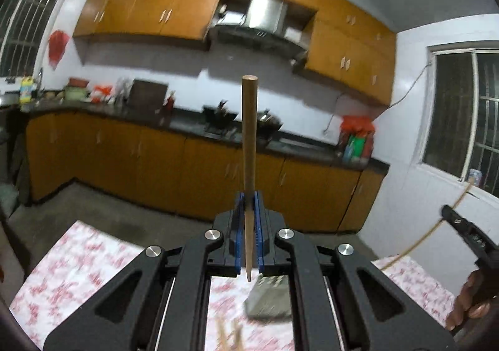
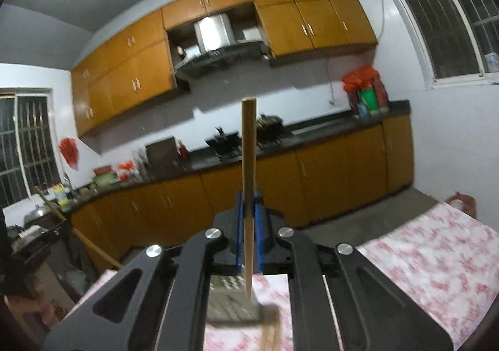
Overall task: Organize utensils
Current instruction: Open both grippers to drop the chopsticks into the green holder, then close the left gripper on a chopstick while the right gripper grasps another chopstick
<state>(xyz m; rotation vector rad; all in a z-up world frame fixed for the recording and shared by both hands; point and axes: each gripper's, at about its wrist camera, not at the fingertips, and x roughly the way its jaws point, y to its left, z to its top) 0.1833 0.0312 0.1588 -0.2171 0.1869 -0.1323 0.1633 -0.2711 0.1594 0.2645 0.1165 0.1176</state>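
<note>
Each gripper [image 1: 248,204] [image 2: 248,204] is clenching one chopstick [image 1: 249,132] [image 2: 249,148] above the grey holder [image 1: 268,298] [image 2: 232,301] — either may be missing its slots if tilting.

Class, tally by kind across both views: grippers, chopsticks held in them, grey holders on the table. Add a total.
Grippers: 2, left gripper and right gripper
Held chopsticks: 2, dark chopstick and pale chopstick
Grey holder: 1
Total: 5
Loose sticks on the cloth: too blurred to count
</note>
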